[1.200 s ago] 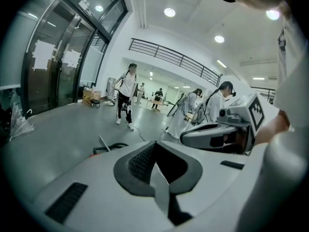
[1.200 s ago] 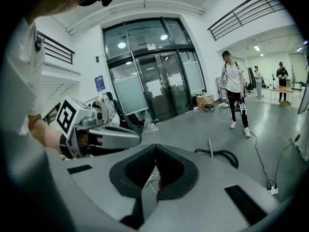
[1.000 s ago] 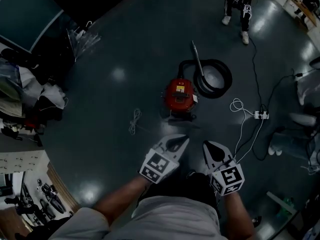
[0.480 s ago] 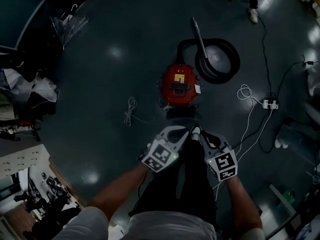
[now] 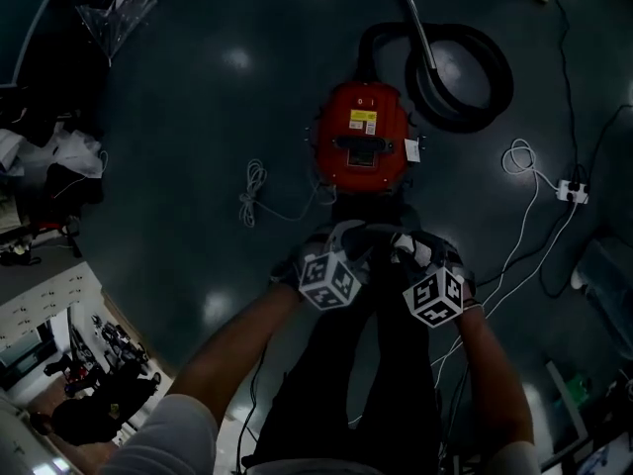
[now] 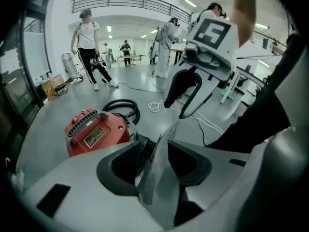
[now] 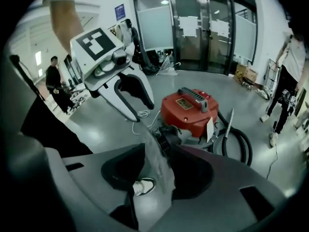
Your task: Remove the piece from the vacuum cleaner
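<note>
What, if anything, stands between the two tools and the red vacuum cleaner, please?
Nothing visible. The left tool and right tool, jaws opening and empty, face the vacuum cleaner across floor.

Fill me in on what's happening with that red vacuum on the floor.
A person stands over the red vacuum cleaner, holding a gripper in each hand and aiming both at it. The jaws of the left gripper and the right gripper are opening, with nothing between them. Neither gripper touches the vacuum yet, so removing the piece has not begun. The black hose lies coiled on the floor beyond the machine.
</note>
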The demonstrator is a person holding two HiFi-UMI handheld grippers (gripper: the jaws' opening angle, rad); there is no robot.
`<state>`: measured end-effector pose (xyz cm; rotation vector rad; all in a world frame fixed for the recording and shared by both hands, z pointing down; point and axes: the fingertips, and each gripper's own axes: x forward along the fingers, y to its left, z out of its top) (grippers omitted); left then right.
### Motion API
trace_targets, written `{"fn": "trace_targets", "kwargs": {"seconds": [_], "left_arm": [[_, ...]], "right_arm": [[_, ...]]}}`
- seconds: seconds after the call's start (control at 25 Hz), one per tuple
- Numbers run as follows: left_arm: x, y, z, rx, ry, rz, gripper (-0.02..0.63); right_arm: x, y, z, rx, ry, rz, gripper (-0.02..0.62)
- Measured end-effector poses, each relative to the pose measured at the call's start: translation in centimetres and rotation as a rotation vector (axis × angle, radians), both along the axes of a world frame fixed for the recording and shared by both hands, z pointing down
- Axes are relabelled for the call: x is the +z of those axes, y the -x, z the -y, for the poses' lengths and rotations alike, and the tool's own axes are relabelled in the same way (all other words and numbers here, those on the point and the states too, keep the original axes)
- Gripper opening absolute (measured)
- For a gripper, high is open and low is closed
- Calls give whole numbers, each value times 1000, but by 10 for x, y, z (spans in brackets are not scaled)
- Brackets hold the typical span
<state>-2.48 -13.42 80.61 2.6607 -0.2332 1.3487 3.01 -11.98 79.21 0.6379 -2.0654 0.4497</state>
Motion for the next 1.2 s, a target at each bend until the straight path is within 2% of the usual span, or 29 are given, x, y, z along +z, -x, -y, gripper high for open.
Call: {"fn": "trace_targets", "kwargs": {"seconds": [0.12,0.2,0.6,0.68,0.76,0.84,0.92,1.2], "left_arm": [[37,-2,-3,60,-26,54,176],[56,-3,-6,90,-43,90,178],[128,1,-14,194,-40,255,176],[133,0,-9,198,-61,270,159],[135,-1,-6,193,-74,274,98],[137,0,-11,217,-67,278,82],[137,0,-16,238,-67,279,34],[138,1,-23,236,-26,295,29]], "right_arm": [[45,1,-2,-121,-47,-118,156],[67,1,2,-162,-66,-164,163],[135,11,1,-349,-43,-262,173],[143,12,0,-381,-53,-290,169],[148,12,-2,-407,-63,-311,110],[149,12,-2,-430,-74,-320,72],[147,13,-3,-452,-90,-327,43],[146,13,-10,-483,-59,-332,40]]}}
